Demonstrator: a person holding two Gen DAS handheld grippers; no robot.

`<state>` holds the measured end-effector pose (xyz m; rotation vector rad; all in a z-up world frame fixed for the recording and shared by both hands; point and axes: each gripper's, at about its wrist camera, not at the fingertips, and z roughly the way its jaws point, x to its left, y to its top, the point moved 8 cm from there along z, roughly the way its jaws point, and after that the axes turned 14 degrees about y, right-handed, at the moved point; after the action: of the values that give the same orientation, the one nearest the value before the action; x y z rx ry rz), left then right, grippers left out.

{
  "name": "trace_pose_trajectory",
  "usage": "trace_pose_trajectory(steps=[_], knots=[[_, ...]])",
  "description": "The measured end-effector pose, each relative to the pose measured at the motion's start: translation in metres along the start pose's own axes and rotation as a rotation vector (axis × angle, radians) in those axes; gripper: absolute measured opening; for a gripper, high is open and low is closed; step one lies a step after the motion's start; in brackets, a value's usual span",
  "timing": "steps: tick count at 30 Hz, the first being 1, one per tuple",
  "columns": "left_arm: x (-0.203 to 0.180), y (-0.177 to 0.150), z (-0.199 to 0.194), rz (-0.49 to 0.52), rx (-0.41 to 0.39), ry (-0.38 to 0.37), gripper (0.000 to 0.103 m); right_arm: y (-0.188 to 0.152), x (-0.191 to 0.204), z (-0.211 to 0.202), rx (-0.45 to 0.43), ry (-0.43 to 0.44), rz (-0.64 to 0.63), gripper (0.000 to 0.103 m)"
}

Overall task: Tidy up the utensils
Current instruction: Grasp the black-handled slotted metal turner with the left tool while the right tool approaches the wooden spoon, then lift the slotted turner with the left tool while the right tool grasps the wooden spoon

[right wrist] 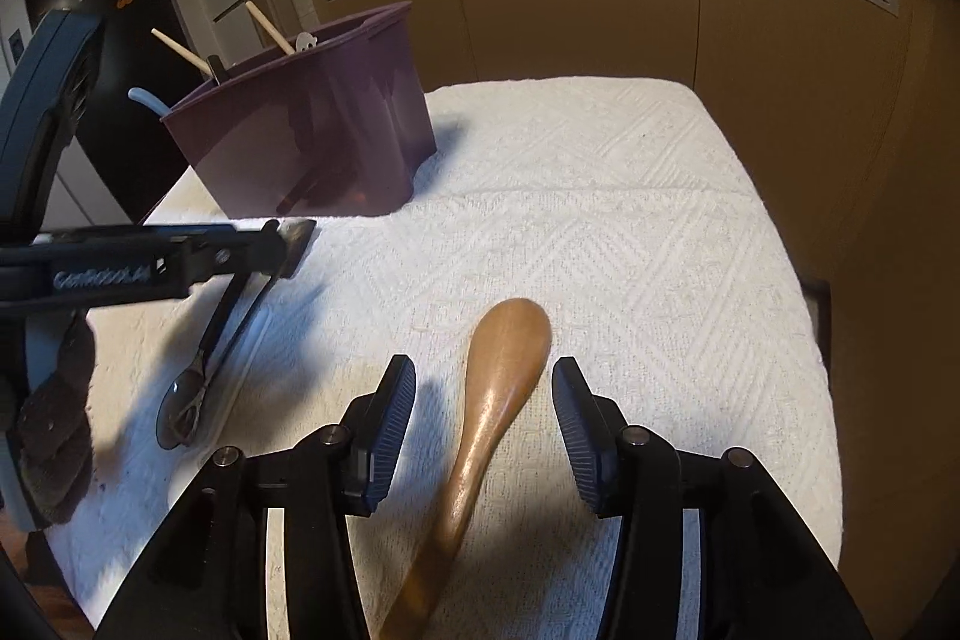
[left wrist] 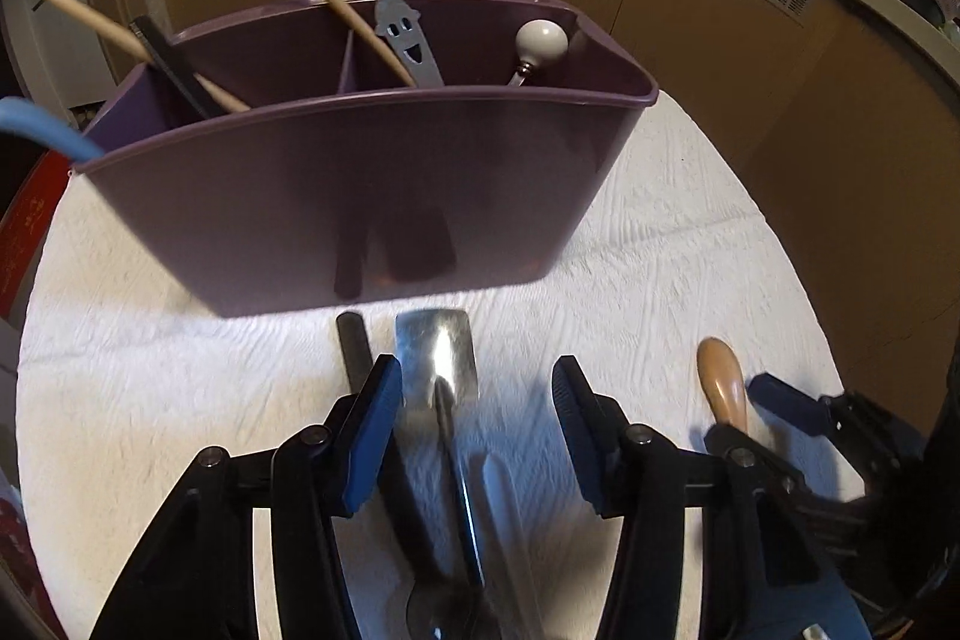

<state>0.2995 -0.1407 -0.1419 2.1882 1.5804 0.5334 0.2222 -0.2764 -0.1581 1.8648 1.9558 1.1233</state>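
One text can be read. In the right wrist view, white letters stand on the black side of the left gripper [right wrist: 288, 244], at the left edge of the scene; they seem to say "GenROBOT.AI", but blur makes the last letters unsure. In the left wrist view, a red thing [left wrist: 27, 226] at the far left edge carries small gold marks, too small to read.
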Motion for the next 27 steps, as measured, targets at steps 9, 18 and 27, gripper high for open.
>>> trace_pose_trajectory(steps=[9,18,27], knots=[[0.002,0.009,0.032,-0.017,0.054,0.043,0.047,-0.001,0.000,0.003,-0.002,0.036,0.019,0.061],[0.000,0.018,0.039,0.080,0.061,0.064,0.043,-0.001,0.000,0.003,-0.001,0.048,0.025,0.068],[0.006,0.014,0.034,0.075,0.053,0.090,0.030,-0.002,0.002,0.006,0.007,0.053,0.022,0.076]])
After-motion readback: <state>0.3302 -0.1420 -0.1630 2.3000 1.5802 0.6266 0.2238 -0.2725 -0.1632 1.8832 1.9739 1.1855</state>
